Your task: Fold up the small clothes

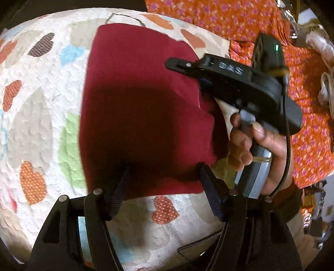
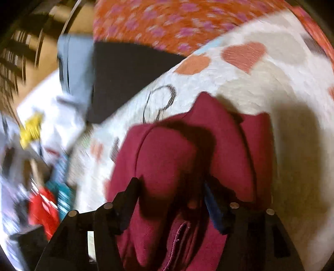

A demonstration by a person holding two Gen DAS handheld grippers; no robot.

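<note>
A dark red garment (image 1: 135, 108) lies on a white quilt with coloured hearts (image 1: 37, 104). My left gripper (image 1: 163, 168) is open, its fingers spread over the garment's near edge, empty. The right gripper (image 1: 187, 64) shows in the left wrist view at the garment's right edge, held by a hand (image 1: 261, 146). In the right wrist view the right gripper (image 2: 170, 184) is open over the bunched red garment (image 2: 187, 156), its fingers either side of a fold. The view is blurred by motion.
An orange floral fabric (image 1: 229, 18) lies beyond the quilt, also in the right wrist view (image 2: 177, 20). A dark flat object (image 2: 125, 73) and a pile of mixed items (image 2: 41, 187) lie at the left of the quilt (image 2: 271, 83).
</note>
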